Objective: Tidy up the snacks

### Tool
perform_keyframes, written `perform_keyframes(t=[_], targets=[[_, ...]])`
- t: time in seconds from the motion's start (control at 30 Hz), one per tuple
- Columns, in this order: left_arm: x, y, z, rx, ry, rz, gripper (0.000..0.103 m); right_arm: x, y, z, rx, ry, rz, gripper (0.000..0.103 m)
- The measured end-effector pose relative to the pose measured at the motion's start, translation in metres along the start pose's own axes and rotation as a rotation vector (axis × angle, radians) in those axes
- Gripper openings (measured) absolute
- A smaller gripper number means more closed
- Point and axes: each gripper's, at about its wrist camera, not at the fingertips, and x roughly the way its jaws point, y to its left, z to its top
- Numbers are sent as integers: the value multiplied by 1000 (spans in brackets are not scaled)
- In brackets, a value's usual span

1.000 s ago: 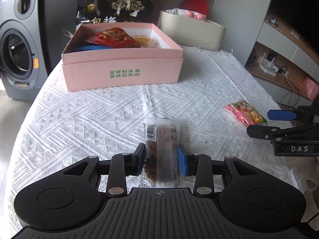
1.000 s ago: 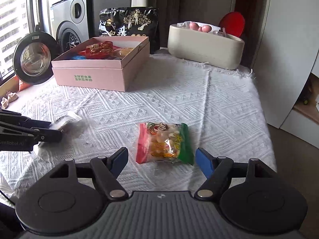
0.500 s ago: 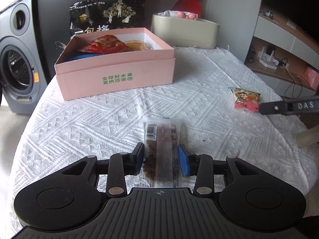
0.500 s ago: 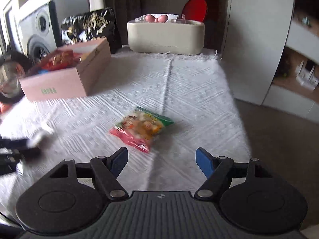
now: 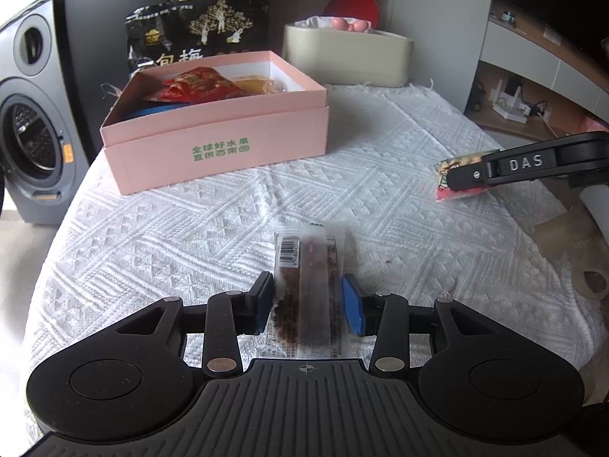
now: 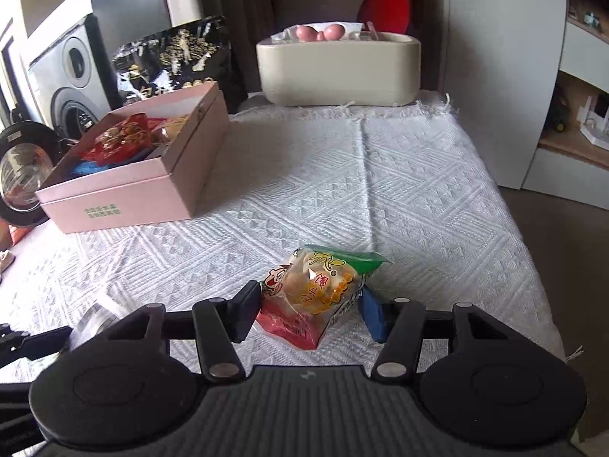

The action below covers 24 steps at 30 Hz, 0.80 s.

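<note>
My left gripper (image 5: 308, 304) is shut on a clear-wrapped brown snack bar (image 5: 309, 266) with a barcode, held just above the white tablecloth. My right gripper (image 6: 310, 310) is shut on a red, green and yellow snack packet (image 6: 319, 289), which bulges and tilts between the blue pads. The same packet (image 5: 453, 175) and the right gripper show at the right of the left wrist view. The open pink box (image 5: 228, 141) stands at the back left with several snacks inside; it also shows in the right wrist view (image 6: 141, 194).
A black snack bag (image 5: 198, 34) stands behind the box. A beige tub (image 5: 346, 57) with pink balls sits at the back. Tape rolls (image 5: 588, 282) lie at the table's right edge. A washing machine (image 5: 30, 114) stands left of the table.
My right gripper has moved in on the colourful packet and closed on it, squeezing and tilting it. My left gripper still holds the bar and has edged a little toward the pink box.
</note>
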Motion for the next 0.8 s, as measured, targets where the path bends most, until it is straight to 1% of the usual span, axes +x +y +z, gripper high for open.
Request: perform_keyframes(t=[0.03,0.07,0.13,0.17,0.3,0.37,0.47,0.63,0.7,0.73,0.8], targets=[[0,-1,0,6,0,5,45,-6,2,0,-13,-9,13,48],[0,-2,0,8,0,8,45,-12,5,0,-29,-6,33,31],[0,-1,-1,9,-2,7,45,-23,8,1,-45,-15,80,27],[0,-1,-1,7,-3,5,45,-28,11,2,-56,-24,97,23],[-2,3,-4,16,-19,-17,45,-43,20,2,-98,-52,161,20],[-3,4,-7,15,-30,-26,45,-45,23,1,-121,-53,176,19],[-3,4,-9,20,-42,-27,45,-43,26,-4,-158,-61,146,19],[-4,3,-11,29,-58,-24,45,-25,22,-13,-171,-40,84,21],[-4,3,-11,30,-62,-26,45,-22,20,-14,-171,-63,80,28],[-5,3,-12,29,-64,-27,45,-21,20,-13,-170,-53,85,33],[-5,4,-12,25,-69,-30,45,-20,22,-11,-180,-27,109,33]])
